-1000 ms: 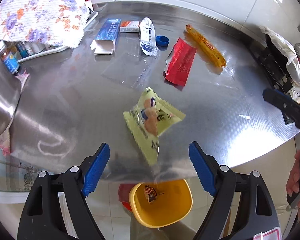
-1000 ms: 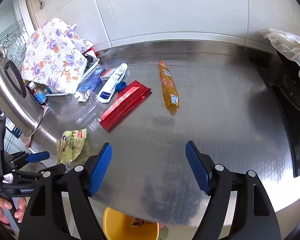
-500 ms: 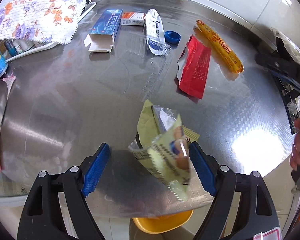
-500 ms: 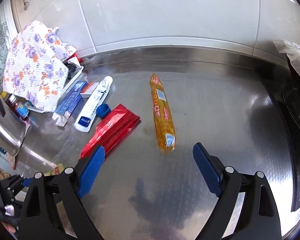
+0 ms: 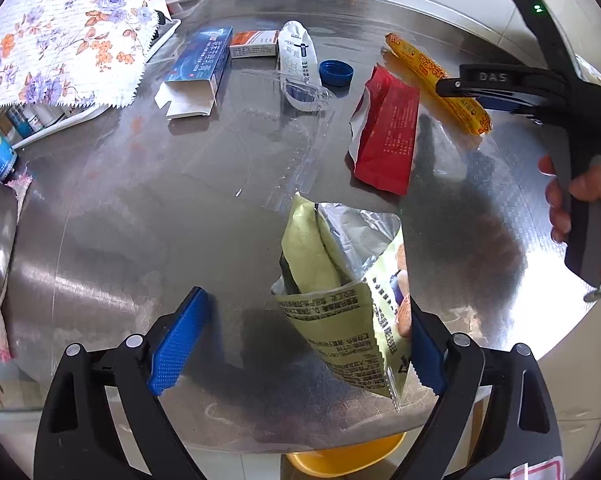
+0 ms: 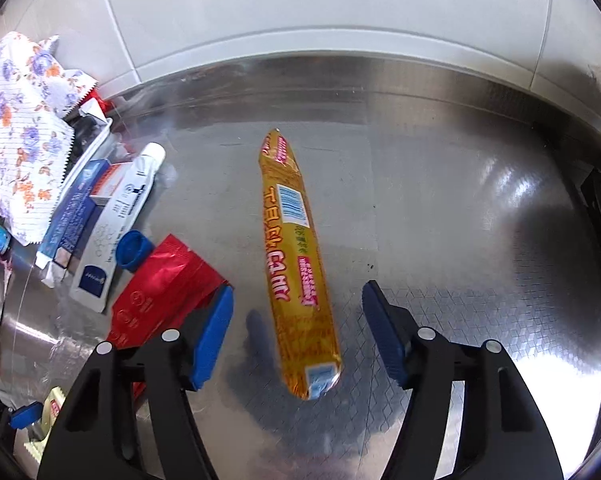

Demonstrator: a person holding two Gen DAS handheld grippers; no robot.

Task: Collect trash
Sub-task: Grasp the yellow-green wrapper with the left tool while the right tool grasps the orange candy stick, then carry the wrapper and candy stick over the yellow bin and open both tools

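A torn green snack wrapper [image 5: 340,320] stands tipped up on the steel counter [image 5: 140,240], between the fingers of my left gripper [image 5: 304,296]. It leans on the right pad [image 5: 424,352], the left pad is well clear, and the jaws are opening. In the right wrist view a long orange sausage pack [image 6: 296,264] lies lengthwise between the fingers of my right gripper [image 6: 297,289]. Those jaws are closing, with both pads still apart from the pack. A red wrapper [image 5: 388,132] lies just left of the orange pack [image 5: 432,76].
A blue cap [image 5: 335,73], a white tube [image 5: 296,52], a blue carton [image 5: 198,68] and a clear plastic sheet [image 5: 268,152] lie further back. A floral cloth [image 5: 60,32] covers a tray at the far left. A yellow bin [image 5: 340,456] stands below the counter's front edge.
The left gripper came in around the green wrapper, which now stands tipped up between its fingers. The right gripper crossed to the orange pack, straddles it, and its jaws have narrowed.
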